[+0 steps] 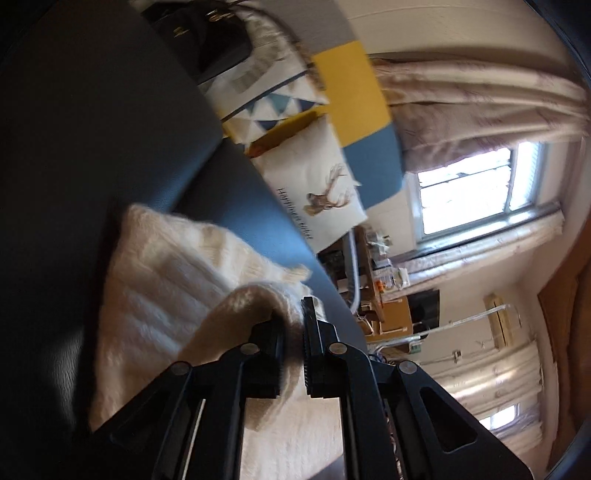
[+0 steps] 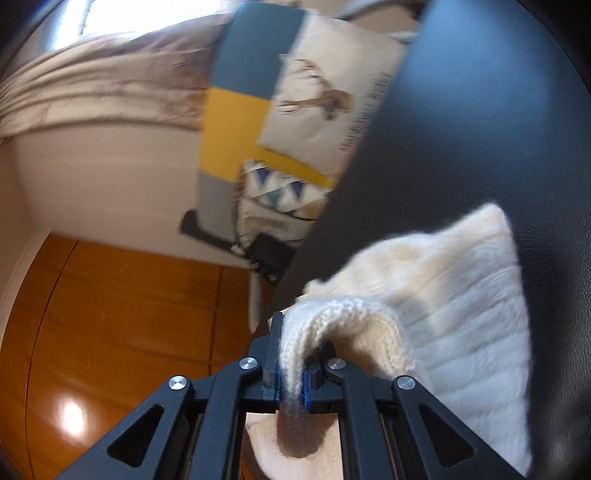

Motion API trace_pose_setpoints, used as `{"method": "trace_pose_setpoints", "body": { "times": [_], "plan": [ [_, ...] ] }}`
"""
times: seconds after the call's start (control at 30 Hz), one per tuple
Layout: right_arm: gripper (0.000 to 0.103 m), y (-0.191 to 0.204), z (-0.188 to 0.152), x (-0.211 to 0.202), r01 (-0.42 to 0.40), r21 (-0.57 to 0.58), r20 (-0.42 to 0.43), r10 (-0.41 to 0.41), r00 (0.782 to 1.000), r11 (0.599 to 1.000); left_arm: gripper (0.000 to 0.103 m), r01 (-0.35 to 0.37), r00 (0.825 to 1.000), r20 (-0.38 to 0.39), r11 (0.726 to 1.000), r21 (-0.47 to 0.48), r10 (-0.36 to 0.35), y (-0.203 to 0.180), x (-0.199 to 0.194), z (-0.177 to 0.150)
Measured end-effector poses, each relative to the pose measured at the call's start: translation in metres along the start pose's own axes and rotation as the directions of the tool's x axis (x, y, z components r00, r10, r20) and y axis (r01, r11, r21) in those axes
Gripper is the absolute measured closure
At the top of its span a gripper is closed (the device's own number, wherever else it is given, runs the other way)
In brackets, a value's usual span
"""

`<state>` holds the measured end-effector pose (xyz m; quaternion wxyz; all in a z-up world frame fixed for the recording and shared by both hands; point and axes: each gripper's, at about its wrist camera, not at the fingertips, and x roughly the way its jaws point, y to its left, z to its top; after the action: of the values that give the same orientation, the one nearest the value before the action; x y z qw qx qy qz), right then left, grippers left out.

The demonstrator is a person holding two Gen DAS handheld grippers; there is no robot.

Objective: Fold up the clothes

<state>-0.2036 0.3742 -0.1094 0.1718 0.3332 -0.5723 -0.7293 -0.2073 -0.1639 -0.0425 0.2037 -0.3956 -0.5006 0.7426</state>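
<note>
A cream ribbed knit sweater (image 1: 159,288) lies on a dark leather-like surface (image 1: 74,166). My left gripper (image 1: 293,332) is shut on a thick rolled edge of the sweater, which bulges up over the left finger. In the right wrist view the same sweater (image 2: 461,280) spreads to the right over the dark surface (image 2: 498,110). My right gripper (image 2: 291,354) is shut on another knit edge, which arches up from between the blue-padded fingers and hangs down below them. Both views are tilted and blurred.
Cushions lean beyond the dark surface: a white one with a deer print (image 1: 317,192) and one with blue triangles (image 1: 273,107). A black bag (image 1: 207,33) sits further along. A window (image 1: 476,188), curtains and a cluttered shelf (image 1: 380,288) stand behind. Orange wooden floor (image 2: 110,314) lies beside the surface.
</note>
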Motion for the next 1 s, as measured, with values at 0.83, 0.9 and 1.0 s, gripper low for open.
{"method": "trace_pose_setpoints", "body": {
  "times": [0.83,0.9,1.0],
  "plan": [
    [0.064,0.062,-0.018,-0.010,0.334,-0.386,0.208,-0.272,0.940,0.860,0.058,-0.400,0.900,0.336,0.833,0.383,0.278,-0.070,0.016,-0.015],
    [0.064,0.084,-0.043,0.019,0.460,-0.561,0.218,-0.413,0.884,0.688,0.058,-0.465,0.884,0.322,0.699,0.543,0.338,-0.087,0.043,-0.040],
    [0.065,0.099,-0.074,0.058,0.507,-0.748,0.265,-0.508,0.820,0.428,0.058,-0.574,0.807,0.367,0.468,0.672,0.463,-0.089,0.083,-0.061]
  ]
}}
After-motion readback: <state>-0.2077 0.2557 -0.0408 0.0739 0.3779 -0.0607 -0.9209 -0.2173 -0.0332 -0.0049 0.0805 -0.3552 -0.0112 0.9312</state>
